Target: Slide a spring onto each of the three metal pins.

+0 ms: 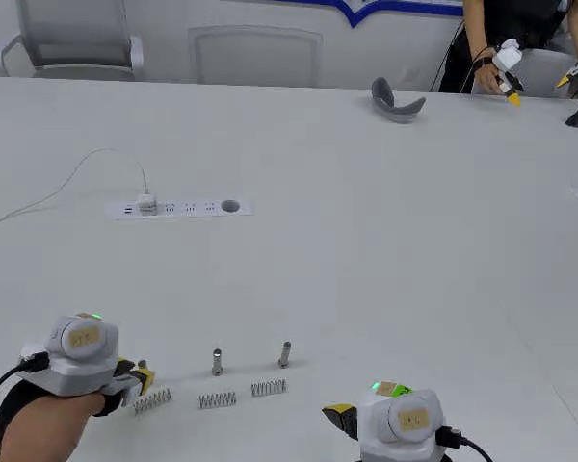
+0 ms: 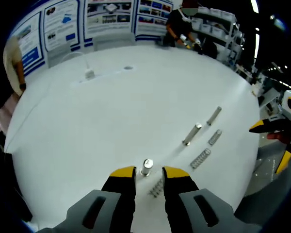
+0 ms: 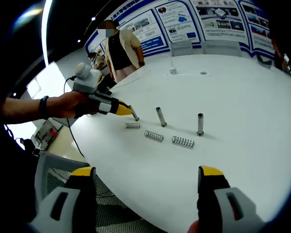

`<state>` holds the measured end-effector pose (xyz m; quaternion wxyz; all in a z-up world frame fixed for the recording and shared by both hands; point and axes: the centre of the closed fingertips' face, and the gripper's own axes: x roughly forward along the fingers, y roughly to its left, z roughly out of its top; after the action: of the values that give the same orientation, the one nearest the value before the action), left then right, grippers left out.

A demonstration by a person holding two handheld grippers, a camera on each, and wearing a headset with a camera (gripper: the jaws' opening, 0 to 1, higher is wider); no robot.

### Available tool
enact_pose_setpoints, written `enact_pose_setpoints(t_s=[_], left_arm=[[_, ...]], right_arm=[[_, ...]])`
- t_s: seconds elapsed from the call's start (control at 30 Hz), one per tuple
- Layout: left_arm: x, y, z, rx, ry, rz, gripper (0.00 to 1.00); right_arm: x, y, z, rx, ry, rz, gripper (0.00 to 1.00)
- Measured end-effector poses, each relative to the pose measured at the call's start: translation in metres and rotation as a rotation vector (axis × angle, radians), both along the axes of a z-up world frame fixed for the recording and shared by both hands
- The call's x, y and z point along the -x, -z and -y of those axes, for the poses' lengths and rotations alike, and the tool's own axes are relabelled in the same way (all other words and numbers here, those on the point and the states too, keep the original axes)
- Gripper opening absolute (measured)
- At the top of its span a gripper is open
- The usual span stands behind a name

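Springs, three, steel coil: left spring [image 1: 152, 400], middle spring [image 1: 217, 399], right spring [image 1: 269, 387]. They lie flat in a row on the white worktop [image 1: 366, 241] near the person's edge, each just in front of a pin and off it.

Pins, three, metal, upright: left pin [image 2: 146, 166], middle pin [image 1: 217, 362], right pin [image 1: 285, 354], in a row behind the springs.

Left tool [image 2: 149, 172]: yellow-tipped jaws parted narrowly, one on either side of the left pin's top, with a small gap visible on both sides. The left spring lies on the worktop between the jaws, just beside the pin's base.

Right tool [image 3: 146, 171]: jaws spread wide, holding nothing, at the near edge and apart from the right spring.

Power strip [image 1: 178, 207]: farther back on the worktop, a white plug [image 1: 146, 203] seated in it, with a thin cable trailing left.
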<state>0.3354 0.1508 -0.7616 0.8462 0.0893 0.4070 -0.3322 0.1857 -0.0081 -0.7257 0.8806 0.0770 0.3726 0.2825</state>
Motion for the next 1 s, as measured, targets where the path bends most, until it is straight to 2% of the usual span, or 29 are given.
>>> enact_pose_setpoints(t_s=[0.37,0.5,0.63,0.7,0.83,1.0], left_arm=[[0.012,0.007,-0.022,0.001,-0.024,-0.026,0.33],[0.019,0.007,-0.027,0.011,-0.020,-0.027,0.36],[0.025,0.006,-0.031,0.028,-0.011,-0.021,0.43],[0.029,0.003,-0.032,0.042,0.011,0.000,0.46],[0.036,0.003,-0.039,0.051,0.029,0.009,0.51],[0.041,-0.005,-0.047,0.097,0.018,0.030,0.61]], right_arm=[[0.003,0.002,-0.003,0.003,-0.014,-0.005,0.88],[0.003,0.003,-0.003,0.006,-0.017,-0.005,0.88],[0.004,0.003,-0.003,0.009,-0.020,-0.004,0.88],[0.005,0.004,-0.003,0.012,-0.027,-0.005,0.88],[0.004,0.003,-0.002,0.017,-0.029,-0.001,0.88],[0.003,0.003,-0.001,0.020,-0.025,0.003,0.88]])
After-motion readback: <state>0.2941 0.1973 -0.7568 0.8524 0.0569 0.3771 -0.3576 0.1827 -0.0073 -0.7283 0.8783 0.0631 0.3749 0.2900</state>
